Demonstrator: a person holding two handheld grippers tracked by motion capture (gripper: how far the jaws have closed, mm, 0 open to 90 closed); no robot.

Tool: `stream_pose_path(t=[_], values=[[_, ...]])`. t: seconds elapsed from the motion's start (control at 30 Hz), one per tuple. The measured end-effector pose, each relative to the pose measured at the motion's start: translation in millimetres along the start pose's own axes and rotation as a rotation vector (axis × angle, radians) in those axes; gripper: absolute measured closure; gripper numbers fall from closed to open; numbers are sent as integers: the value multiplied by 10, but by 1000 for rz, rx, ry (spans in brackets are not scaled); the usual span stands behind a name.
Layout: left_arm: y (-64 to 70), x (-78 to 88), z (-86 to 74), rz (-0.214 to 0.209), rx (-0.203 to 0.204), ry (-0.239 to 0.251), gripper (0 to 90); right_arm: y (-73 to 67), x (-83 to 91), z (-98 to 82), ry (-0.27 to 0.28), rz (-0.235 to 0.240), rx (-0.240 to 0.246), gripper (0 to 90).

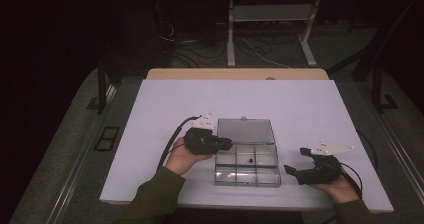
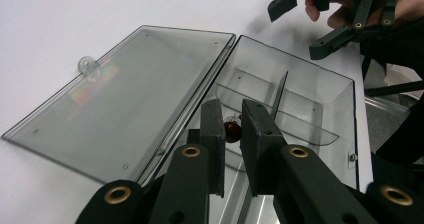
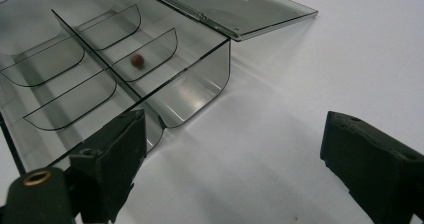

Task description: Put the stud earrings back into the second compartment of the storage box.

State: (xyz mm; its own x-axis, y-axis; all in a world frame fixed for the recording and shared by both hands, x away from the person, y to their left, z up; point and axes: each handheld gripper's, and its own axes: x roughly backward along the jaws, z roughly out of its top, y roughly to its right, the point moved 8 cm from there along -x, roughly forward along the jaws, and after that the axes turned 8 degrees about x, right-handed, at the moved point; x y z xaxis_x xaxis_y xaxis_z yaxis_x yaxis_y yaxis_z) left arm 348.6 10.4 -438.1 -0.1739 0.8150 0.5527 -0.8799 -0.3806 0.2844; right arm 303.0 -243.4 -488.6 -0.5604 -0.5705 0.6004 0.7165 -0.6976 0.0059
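Your left tongs (image 2: pixel 231 129) are nearly closed over the open clear box (image 1: pixel 247 170), the small brown bead (image 2: pixel 231 130) seen in their gap (contact unclear). Your right tongs (image 1: pixel 299 163) gape wide, empty, at the box's three o'clock, hand resting on the bench (image 1: pixel 150 109).

Clear box (image 1: pixel 247 176) at lower centre, lid (image 1: pixel 246 131) flat open – a small brown bead (image 1: pixel 248 161) in its middle compartment.

1. White surface (image 1: pixel 300 109), rectangular, on a wooden top (image 1: pixel 235 74) showing along the far edge.
2. Grey metal frame (image 1: pixel 270 29) on the floor beyond.
3. Loose cables (image 1: pixel 200 46) on dark floor beside the frame.
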Motion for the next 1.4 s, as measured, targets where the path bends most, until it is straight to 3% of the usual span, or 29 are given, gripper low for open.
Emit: stream_pose_path(t=[0.63,0.93,1.2,1.4], values=[[140,-409,86,-49,-27,-31,794,2,4,0,0,-2,-2,108],[147,-595,2,-46,-30,-77,791,1,4,1,1,-1,-4,108],[124,-641,-59,-39,-21,-96,778,7,6,2,3,-2,-1,108],[94,-613,-47,-43,-15,-88,712,18,2,7,3,-5,-2,108]])
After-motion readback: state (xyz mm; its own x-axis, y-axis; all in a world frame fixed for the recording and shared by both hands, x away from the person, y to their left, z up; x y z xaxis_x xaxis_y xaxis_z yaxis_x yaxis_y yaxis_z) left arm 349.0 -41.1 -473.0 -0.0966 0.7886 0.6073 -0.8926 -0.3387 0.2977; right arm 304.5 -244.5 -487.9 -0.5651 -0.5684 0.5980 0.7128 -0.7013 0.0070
